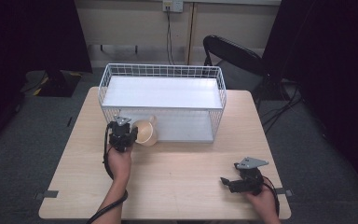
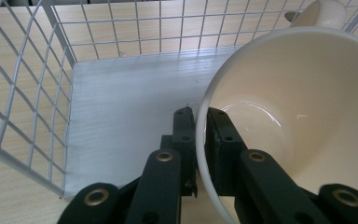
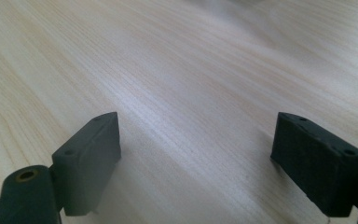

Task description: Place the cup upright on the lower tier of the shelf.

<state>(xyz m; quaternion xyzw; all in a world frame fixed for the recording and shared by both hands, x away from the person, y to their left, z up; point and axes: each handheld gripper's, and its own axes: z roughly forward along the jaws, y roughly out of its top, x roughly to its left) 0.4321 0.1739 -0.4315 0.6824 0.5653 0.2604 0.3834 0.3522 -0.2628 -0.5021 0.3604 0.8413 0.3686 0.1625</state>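
Cream ceramic is what you have between the jaws of your left gripper (image 2: 196, 140): one jaw sits inside and one outside the rim of the single cream-coloured ceramic cup (image 1: 145, 132), clamped on its wall. That cup lies tipped on its side at the open front of the white wire two-tier rack (image 1: 162, 70), at the left end of its lower shelf, mouth turned toward you and its handle toward the rack's back.

You look to be midway through placing the cup on that lower shelf, or drawing it out; the pictures alone cannot settle which. If placing, your next move calls for turning the cup upright, setting its base flat on the rack's lower shelf clear of the wire side, and only then releasing.

Your right gripper (image 1: 233, 183) rests well to the right of the rack, near the table's front edge, its jaws spread wide over bare pale wood table (image 3: 177, 56).

Count: one cup, one rack, two grippers.
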